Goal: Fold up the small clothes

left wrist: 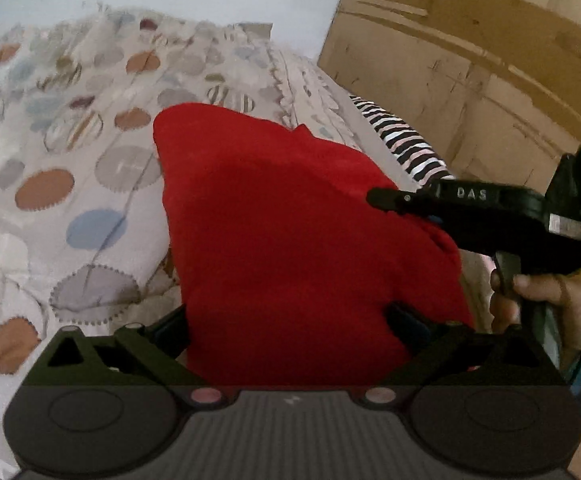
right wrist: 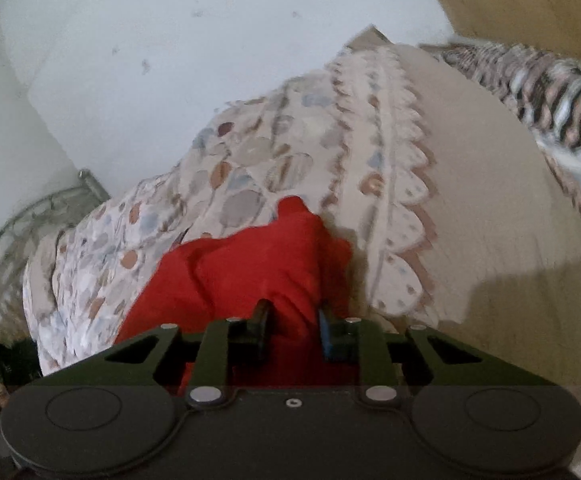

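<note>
A: Are both claws on the red cloth (left wrist: 290,232)?

B: The right claw (right wrist: 292,320) pinches its edge. The left claw (left wrist: 286,320) straddles it widely; whether it grips, I cannot tell.

A: How far along?

B: Bunched on the dotted bedspread (left wrist: 70,140), seemingly mid-fold; flattening remains.

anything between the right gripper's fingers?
Yes: a fold of the red garment sits between the right gripper's fingers, seen in the right wrist view.

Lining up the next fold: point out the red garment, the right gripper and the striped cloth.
red garment (left wrist: 290,232): left wrist view, middle of the cloth.
right gripper (right wrist: 292,320): right wrist view, between its fingertips, red fabric there.
striped cloth (left wrist: 406,140): left wrist view, middle of the stripes.
</note>
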{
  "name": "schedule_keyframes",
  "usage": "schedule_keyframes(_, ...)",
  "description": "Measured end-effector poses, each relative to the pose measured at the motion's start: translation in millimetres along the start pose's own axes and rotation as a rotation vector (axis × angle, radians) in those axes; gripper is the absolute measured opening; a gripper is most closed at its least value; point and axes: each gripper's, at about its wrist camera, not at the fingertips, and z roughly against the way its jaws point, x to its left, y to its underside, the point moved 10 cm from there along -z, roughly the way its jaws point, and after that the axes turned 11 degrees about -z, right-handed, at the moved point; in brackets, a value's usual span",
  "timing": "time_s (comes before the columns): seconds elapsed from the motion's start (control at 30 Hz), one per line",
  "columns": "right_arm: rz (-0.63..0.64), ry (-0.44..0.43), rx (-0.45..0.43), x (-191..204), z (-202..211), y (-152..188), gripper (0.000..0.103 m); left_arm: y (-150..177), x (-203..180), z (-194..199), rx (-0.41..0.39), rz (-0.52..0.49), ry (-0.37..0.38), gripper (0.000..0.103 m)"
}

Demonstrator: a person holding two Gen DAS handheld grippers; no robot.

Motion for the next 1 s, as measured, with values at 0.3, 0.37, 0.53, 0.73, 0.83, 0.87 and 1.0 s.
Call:
schedule_keyframes(0.3, 0.089, 0.028, -0.070, 22, 30, -7, 0.077, 4, 38, -12, 0.027, 0.298, 0.125, 0.103)
schedule_keyframes(0.37, 0.106, 0.021, -0.061, 27, 33, -7, 0.082, 5, 37, -14, 0.023, 0.296, 0.113, 0.103)
schedule_keyframes(0.53, 0.183, 0.109, -0.024, 29, 21, -2, 0.094, 5, 37, -9, 0.007, 0.281, 0.092, 0.103)
schedule_keyframes(0.73, 0.151, 0.224, -0.074, -3, 3, -5, 0.102, -7, 30, 12, -0.043, 0.238, 0.030, 0.102)
schedule_keyframes(0.83, 0.188, 0.254, -0.123, -9, -2, -13, 0.102, -10, 22, 9, -0.039, 0.169, 0.001, 0.103)
schedule_keyframes(0.87, 0.198, 0.256, -0.122, -9, -4, -14, 0.102, -10, 20, 7, -0.034, 0.152, -0.009, 0.103)
schedule_keyframes(1.0, 0.252, 0.278, -0.121, -11, -13, -13, 0.102, -9, 10, -6, 0.000, 0.094, -0.061, 0.103)
